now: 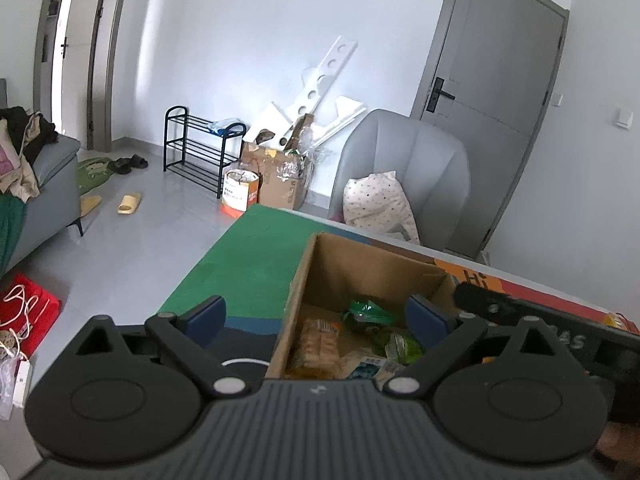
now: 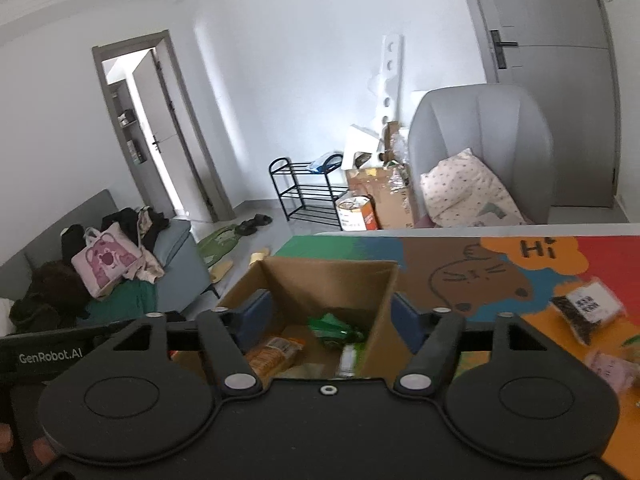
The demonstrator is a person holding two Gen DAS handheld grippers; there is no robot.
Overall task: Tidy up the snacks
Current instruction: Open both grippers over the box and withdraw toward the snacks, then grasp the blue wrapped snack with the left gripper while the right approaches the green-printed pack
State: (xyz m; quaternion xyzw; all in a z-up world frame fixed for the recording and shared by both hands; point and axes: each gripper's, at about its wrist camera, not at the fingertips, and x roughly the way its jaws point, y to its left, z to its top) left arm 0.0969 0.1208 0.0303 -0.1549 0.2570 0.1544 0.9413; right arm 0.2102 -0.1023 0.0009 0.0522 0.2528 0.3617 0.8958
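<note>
1. My right gripper (image 2: 326,312) hovers over the near end of the open box (image 2: 384,292). Its jaws stand apart with nothing between the pads. I read this as the release point of a drop: a green packet (image 2: 336,328) and a cracker pack (image 2: 272,354) lie loose on the box floor directly below.
2. My left gripper (image 1: 316,316) is spread nearly as wide as it goes and holds nothing. It straddles the box's left wall (image 1: 296,300): one pad hangs outside over the mat (image 1: 248,264), the other sits inside near the snacks. Probably it was bracing or has just let go; I cannot tell which.
3. The box sits at the left end of the table, on the green part of the mat, so sorted snacks collect away from the unsorted ones.
4. Still to sort: a dark seed bag (image 2: 586,312) and a pink packet (image 2: 610,366) lie on the mat at the right, well apart from the box.
5. Hidden: both gripper bodies cover the near end of the box, so I cannot count what is in it. A pale wrapper (image 1: 372,364) with teal print is half cut off. The pink packet is blurred; more items may lie past the right edge of the frame.
6. Labels are unreadable.
</note>
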